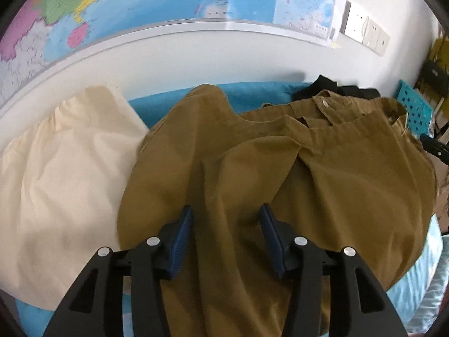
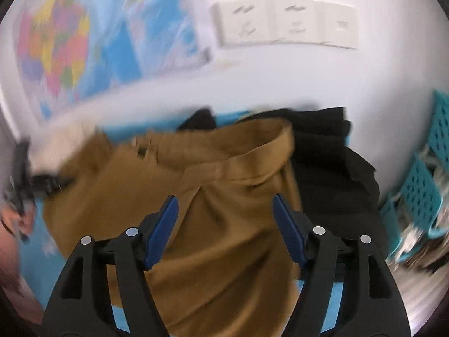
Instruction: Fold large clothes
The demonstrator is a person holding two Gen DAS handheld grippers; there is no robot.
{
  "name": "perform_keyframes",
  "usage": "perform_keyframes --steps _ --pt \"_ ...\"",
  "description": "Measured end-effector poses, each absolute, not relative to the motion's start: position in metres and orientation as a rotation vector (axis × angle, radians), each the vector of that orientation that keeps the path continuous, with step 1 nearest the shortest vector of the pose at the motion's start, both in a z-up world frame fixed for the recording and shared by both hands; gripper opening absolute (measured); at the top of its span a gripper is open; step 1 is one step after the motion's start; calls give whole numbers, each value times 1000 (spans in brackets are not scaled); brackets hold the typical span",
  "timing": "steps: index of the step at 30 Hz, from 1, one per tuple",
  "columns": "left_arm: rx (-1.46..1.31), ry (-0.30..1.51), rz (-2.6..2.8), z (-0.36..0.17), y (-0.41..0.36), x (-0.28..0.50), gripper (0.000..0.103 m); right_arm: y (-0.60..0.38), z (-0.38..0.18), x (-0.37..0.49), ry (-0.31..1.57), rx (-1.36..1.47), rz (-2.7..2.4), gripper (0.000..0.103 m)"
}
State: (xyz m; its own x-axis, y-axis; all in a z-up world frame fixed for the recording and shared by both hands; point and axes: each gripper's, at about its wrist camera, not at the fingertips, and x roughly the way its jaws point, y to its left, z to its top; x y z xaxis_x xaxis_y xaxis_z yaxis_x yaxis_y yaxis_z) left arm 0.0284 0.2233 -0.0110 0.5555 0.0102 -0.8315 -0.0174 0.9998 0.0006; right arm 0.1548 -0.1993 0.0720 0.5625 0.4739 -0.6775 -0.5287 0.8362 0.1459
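Observation:
A large mustard-brown button shirt [image 1: 280, 174] lies crumpled on a blue bed sheet [image 1: 157, 106], collar toward the wall. My left gripper [image 1: 226, 219] is open, its blue pads [image 1: 182, 241] straddling a raised fold of the shirt near its hem. In the blurred right wrist view the same shirt [image 2: 224, 224] lies below my right gripper [image 2: 226, 210], which is open over the cloth just below the collar. Neither gripper holds anything.
A cream cloth [image 1: 61, 174] lies left of the shirt. Black clothes [image 2: 331, 163] are piled by the wall on the right. Teal plastic baskets [image 2: 421, 191] stand at the far right. A wall map [image 1: 140, 2] and sockets [image 2: 283, 25] are on the white wall.

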Motion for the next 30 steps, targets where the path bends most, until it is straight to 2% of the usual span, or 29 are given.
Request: perform_keyframes --steps 2,3,4,5,11,13,16,18,20,21,22,23,25,28,30 --pt "27 980 50 -15 217 30 26 -179 57 161 815 -140 625 56" --pt "22 978 52 -17 213 32 23 -170 48 166 848 -176 626 34" --pt "7 977 43 -16 215 34 16 -166 44 166 862 -193 626 3" --pt "-12 972 37 -13 217 34 10 -162 43 169 864 -214 609 3" --pt "-46 939 54 -6 225 32 9 -175 92 181 697 -36 591 2" --pt "-48 956 78 -15 223 36 13 -168 83 193 717 -58 562 2" --pt "-23 968 99 -28 215 36 17 -152 40 215 879 -58 569 2" --pt "-4 940 93 -23 212 27 25 -158 32 216 900 -21 571 2" --pt "-25 879 66 -9 212 11 55 -179 47 202 852 69 567 26" --pt "-26 838 55 -2 213 2 62 -191 58 189 814 108 571 55" --pt "-25 784 47 8 216 -17 74 -210 73 166 750 176 601 78" --pt "-30 742 42 17 220 -34 79 -218 77 152 726 212 626 81" --pt "-66 687 32 26 233 -65 81 -245 85 112 708 283 700 80" --pt "-172 667 56 23 260 -103 94 -276 68 71 751 372 741 84" --pt "-255 691 52 10 277 -118 94 -287 42 53 813 465 739 84"
